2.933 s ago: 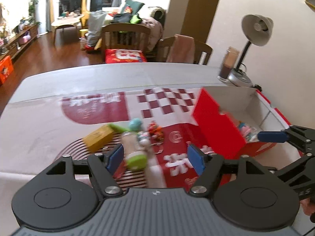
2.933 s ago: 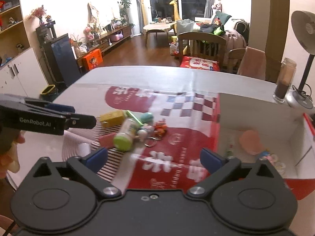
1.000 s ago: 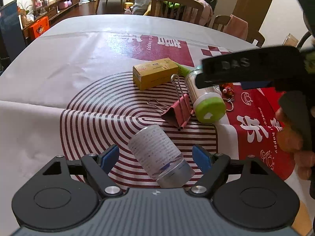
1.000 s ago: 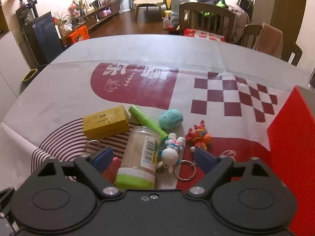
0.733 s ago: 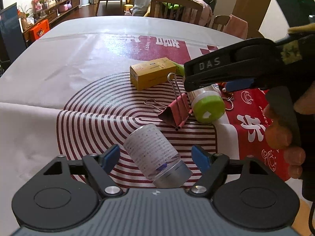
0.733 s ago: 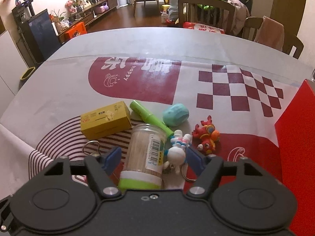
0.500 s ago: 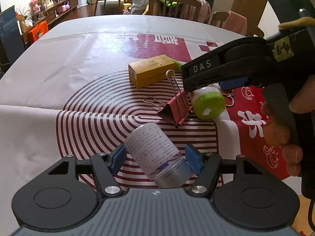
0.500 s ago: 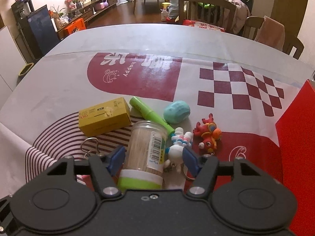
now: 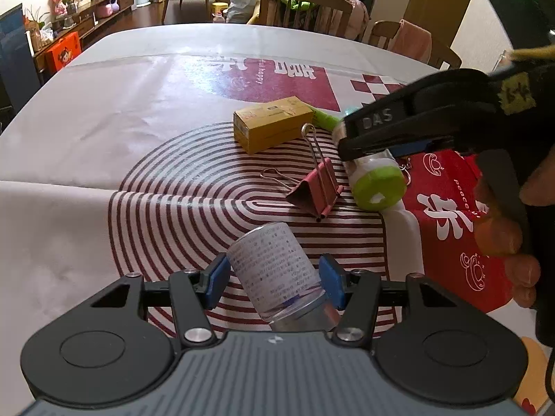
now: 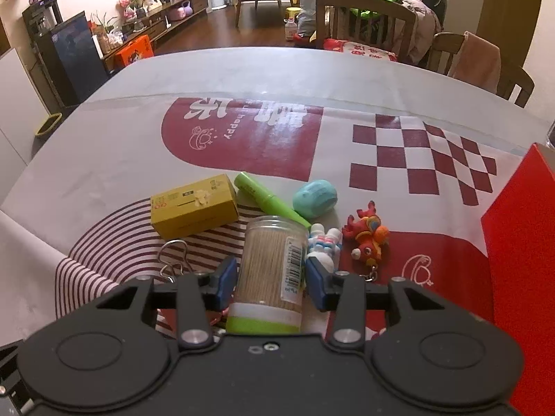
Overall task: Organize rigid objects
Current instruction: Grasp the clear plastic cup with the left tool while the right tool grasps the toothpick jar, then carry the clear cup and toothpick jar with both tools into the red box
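Observation:
My left gripper (image 9: 274,280) is shut on a small white-labelled bottle (image 9: 274,274) that lies tilted on the striped part of the tablecloth. My right gripper (image 10: 270,279) is shut on a clear toothpick jar with a green lid (image 10: 270,274); the jar also shows in the left wrist view (image 9: 376,180), under the right gripper's black body. A yellow box (image 10: 194,211), a green pen (image 10: 267,201), a teal egg-shaped toy (image 10: 315,198), a white figurine keychain (image 10: 324,242) and a red toy keychain (image 10: 367,235) lie close around the jar. A pink binder clip (image 9: 315,190) lies between the two grippers.
A red box wall (image 10: 520,235) stands at the right edge of the right wrist view. The tablecloth (image 10: 242,138) runs back to the table's far edge, with wooden chairs (image 10: 364,20) behind it. The person's hand (image 9: 503,228) holds the right gripper.
Both grippers have closed: the left one's pads came in against the white bottle, the right one's pads against the toothpick jar. Both have also moved slightly forward over their objects.

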Action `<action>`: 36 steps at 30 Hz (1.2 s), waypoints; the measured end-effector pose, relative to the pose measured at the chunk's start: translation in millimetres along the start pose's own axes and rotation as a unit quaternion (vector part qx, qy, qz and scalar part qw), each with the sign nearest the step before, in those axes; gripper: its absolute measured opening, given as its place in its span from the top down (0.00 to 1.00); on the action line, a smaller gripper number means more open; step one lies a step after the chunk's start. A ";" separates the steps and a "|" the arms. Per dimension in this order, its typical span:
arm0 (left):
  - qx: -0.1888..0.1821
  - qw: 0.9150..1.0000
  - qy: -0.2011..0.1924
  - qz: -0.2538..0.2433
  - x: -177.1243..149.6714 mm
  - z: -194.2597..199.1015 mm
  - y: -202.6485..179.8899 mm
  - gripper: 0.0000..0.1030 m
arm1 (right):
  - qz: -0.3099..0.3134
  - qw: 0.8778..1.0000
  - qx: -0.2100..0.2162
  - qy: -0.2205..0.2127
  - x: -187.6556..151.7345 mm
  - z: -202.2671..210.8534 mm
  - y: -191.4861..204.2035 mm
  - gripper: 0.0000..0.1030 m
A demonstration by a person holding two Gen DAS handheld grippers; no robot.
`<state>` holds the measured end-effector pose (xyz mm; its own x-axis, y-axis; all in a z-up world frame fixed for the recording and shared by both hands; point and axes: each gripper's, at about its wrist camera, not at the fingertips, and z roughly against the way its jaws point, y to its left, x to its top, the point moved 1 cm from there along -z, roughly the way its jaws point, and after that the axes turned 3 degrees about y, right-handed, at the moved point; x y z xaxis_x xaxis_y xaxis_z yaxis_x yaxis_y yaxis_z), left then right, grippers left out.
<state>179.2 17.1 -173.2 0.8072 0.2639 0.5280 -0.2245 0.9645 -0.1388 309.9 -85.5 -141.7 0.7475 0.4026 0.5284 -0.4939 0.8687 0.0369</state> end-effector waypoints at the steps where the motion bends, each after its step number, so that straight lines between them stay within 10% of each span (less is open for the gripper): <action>1: -0.001 1.000 -0.001 0.001 0.1 1.5 1.6 0.46 | -0.001 1.000 0.001 -0.002 -0.6 3.0 -0.7 0.59; 36: -0.139 0.985 -0.083 -0.060 48.8 115.1 -22.8 0.59 | -0.053 0.993 -0.016 -0.100 -50.4 186.9 -55.8 0.61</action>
<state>160.9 7.3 -47.9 0.7135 0.1663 0.6806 0.0435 0.9591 -0.2798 216.8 -208.2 -11.9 0.6901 0.2459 0.6807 -0.4009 0.9129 0.0767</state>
